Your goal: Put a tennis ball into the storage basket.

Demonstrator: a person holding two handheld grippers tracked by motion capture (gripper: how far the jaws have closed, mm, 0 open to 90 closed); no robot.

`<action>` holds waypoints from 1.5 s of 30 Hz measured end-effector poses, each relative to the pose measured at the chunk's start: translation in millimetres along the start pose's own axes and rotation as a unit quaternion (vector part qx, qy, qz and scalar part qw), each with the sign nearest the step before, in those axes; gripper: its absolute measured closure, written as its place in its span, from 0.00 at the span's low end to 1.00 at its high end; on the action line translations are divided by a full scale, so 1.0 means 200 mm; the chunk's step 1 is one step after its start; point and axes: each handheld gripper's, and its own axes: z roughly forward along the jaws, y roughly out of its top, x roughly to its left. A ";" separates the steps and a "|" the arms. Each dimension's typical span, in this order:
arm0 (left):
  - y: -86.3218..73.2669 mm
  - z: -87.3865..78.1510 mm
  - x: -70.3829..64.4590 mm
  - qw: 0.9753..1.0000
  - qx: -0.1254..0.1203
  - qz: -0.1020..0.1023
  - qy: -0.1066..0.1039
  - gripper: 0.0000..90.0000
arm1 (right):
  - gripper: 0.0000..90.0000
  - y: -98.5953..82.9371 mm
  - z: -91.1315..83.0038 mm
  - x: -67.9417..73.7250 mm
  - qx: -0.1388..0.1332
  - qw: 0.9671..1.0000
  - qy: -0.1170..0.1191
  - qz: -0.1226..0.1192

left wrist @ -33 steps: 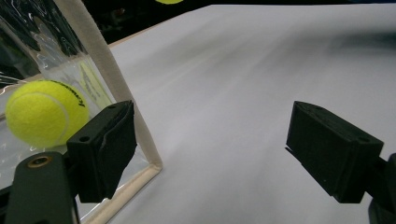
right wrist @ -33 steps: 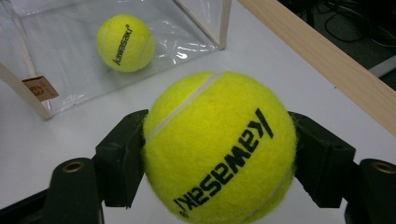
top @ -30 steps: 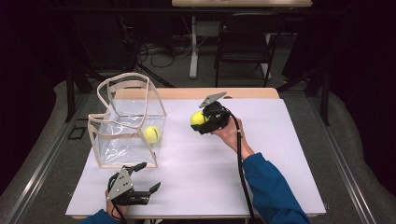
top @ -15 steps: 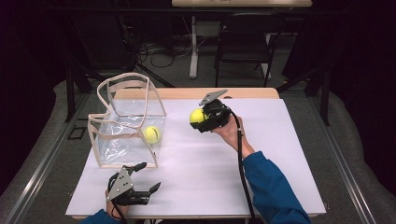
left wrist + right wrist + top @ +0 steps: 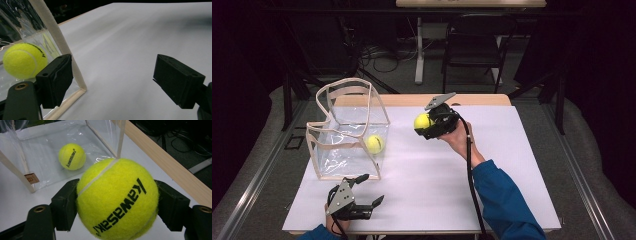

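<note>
Right now my right gripper [image 5: 426,125] clamps a yellow tennis ball [image 5: 117,200] between both jaws (its black lettering faces the right gripper view), held above the white table [image 5: 452,175], to the right of the clear bag [image 5: 347,130]. A second tennis ball [image 5: 374,144] lies inside that bag, on its floor by the near right corner. My left gripper [image 5: 367,192] sits low at the near edge of the table with its jaws spread wide and nothing between them, one jaw just beside the bag's cream-trimmed corner.
</note>
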 end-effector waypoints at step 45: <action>0.00 0.00 0.00 1.000 0.001 -0.001 -0.002 0.18 | 0.29 0.15 -0.05 0.00 -0.026 1.000 0.009 -0.010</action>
